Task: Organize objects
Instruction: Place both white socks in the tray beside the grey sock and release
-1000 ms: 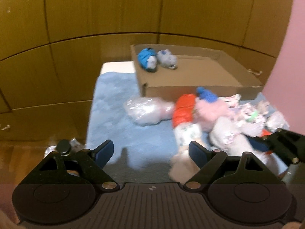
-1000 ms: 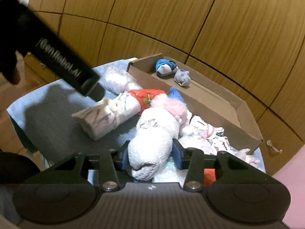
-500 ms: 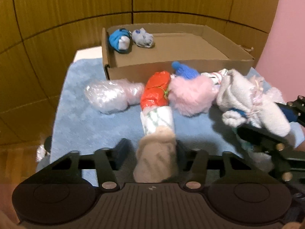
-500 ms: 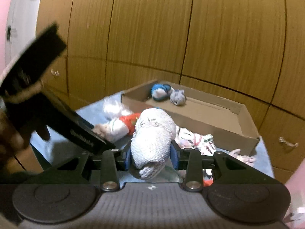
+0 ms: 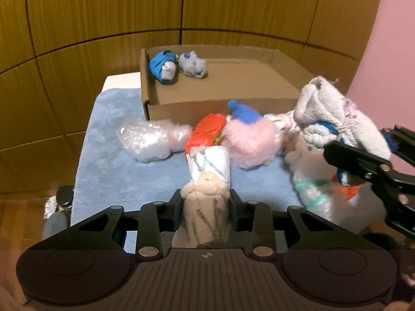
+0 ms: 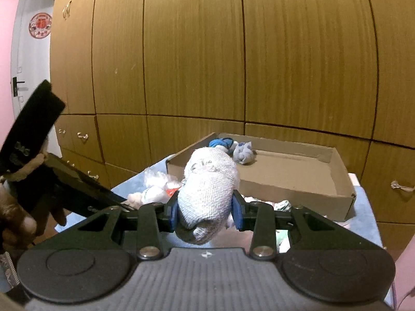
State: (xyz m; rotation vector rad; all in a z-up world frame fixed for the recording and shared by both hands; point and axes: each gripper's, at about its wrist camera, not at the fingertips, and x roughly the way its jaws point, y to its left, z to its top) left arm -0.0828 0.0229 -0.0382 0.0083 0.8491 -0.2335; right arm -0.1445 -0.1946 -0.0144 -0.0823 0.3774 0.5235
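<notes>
My left gripper (image 5: 205,202) is closing on the near end of a cream sock roll with green marks (image 5: 208,160). Its pads press both sides of the roll, which lies on the blue towel (image 5: 116,155). My right gripper (image 6: 206,208) is shut on a white knitted sock roll (image 6: 210,181) and holds it in the air in front of the cardboard box (image 6: 298,171). In the left wrist view the right gripper (image 5: 363,142) hangs at the right, above the sock pile. A blue sock ball (image 5: 162,66) and a grey sock ball (image 5: 193,64) lie in the box's far left corner.
On the towel before the box lie a plastic-wrapped bundle (image 5: 153,140), a red roll (image 5: 207,132), a pink fluffy ball (image 5: 249,140), a small blue roll (image 5: 243,111) and a heap of pale socks (image 5: 311,181). Wooden cabinet doors (image 6: 194,64) stand behind. A person's hand (image 6: 15,223) is at the left.
The left gripper moved in over the cream sock roll and its jaws came together around it. The right gripper rose with the white roll and tipped toward level.
</notes>
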